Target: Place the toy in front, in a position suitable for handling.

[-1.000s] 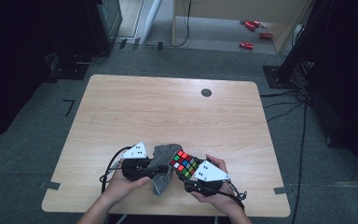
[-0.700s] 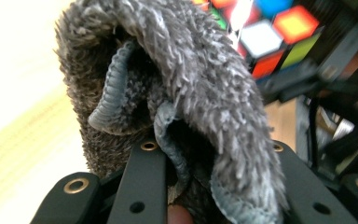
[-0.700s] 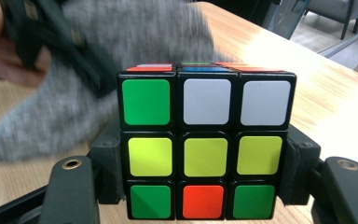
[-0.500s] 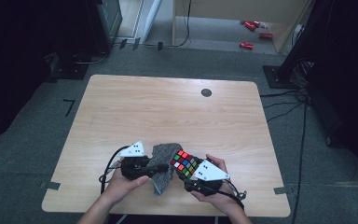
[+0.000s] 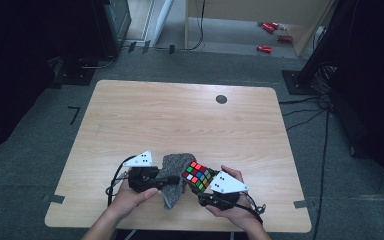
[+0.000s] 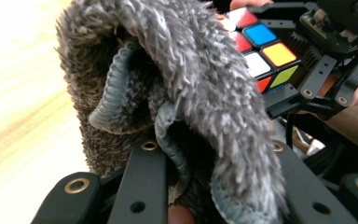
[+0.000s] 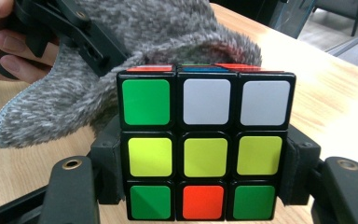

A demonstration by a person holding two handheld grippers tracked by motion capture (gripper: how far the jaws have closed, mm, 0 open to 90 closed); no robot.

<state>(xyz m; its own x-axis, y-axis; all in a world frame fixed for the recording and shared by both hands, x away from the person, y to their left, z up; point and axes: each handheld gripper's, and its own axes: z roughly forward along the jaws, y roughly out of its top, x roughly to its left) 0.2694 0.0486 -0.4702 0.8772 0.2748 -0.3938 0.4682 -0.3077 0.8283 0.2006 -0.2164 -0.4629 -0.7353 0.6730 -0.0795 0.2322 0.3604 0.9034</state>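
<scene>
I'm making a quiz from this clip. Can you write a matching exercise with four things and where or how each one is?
Things:
1. cloth
2. cube
3. black disc
4. red items

States:
A. on the floor beyond the table
B. clamped in the right gripper
C. pinched in the left gripper
D. on the table's far side

Pairs: 1-C, 2-B, 3-D, 4-A

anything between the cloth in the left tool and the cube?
Nothing visible. The left tool is shut on the grey cloth, whose folds sit right up against the cube clamped in the right tool.
</scene>
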